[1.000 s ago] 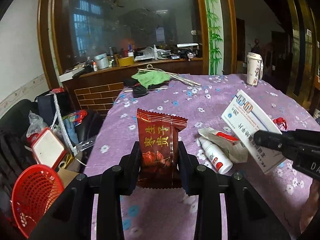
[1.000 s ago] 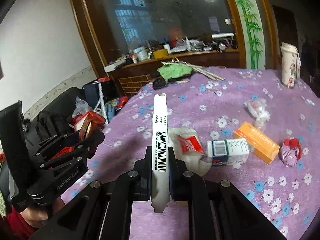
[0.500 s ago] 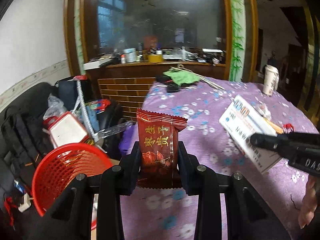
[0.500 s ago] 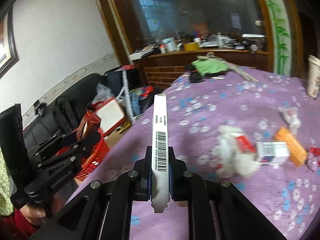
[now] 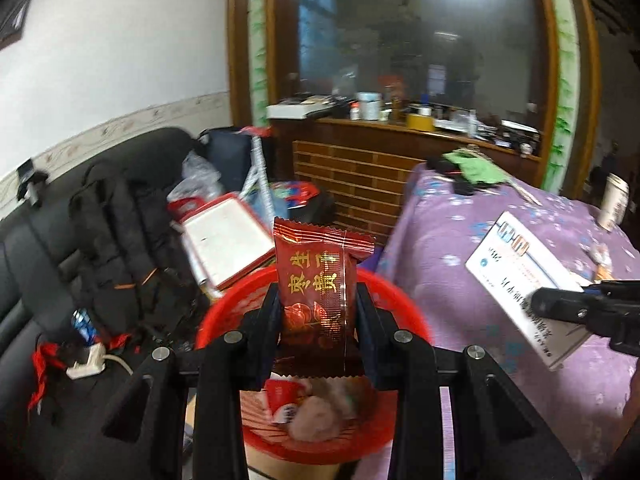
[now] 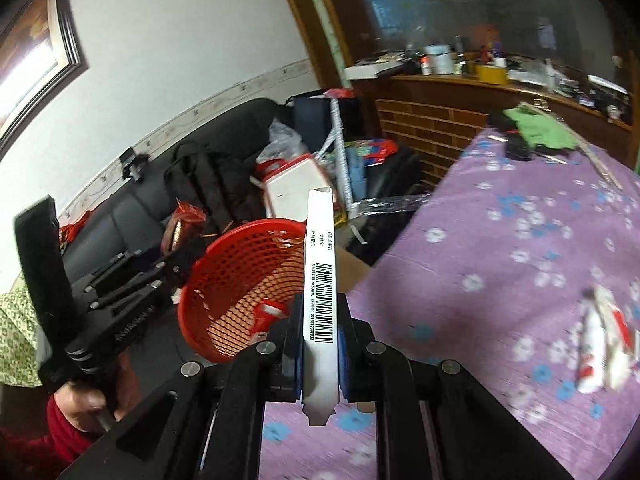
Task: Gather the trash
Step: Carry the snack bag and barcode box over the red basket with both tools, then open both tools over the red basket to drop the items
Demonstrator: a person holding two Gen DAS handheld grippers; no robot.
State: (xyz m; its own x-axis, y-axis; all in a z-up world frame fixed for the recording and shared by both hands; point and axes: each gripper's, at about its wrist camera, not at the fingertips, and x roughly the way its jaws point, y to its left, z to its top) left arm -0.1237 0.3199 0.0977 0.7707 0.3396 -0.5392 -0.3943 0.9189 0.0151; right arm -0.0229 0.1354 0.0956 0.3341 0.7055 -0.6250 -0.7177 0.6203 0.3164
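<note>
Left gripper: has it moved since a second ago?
Yes. The left gripper, shut on the red snack packet, swung off the purple table to the red basket.

Litter in the red basket (image 5: pixel 224 320) is smeared by blur; wrappers on the tabletop (image 6: pixel 500 264) are unreadable too.

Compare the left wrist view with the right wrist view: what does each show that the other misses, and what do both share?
Left only: the paper cup and the red wrapper's printed front.
Right only: the picture frame, the box's barcode edge, and the hand holding the left gripper.
Both: the red basket, black sofa and purple tablecloth.
</note>
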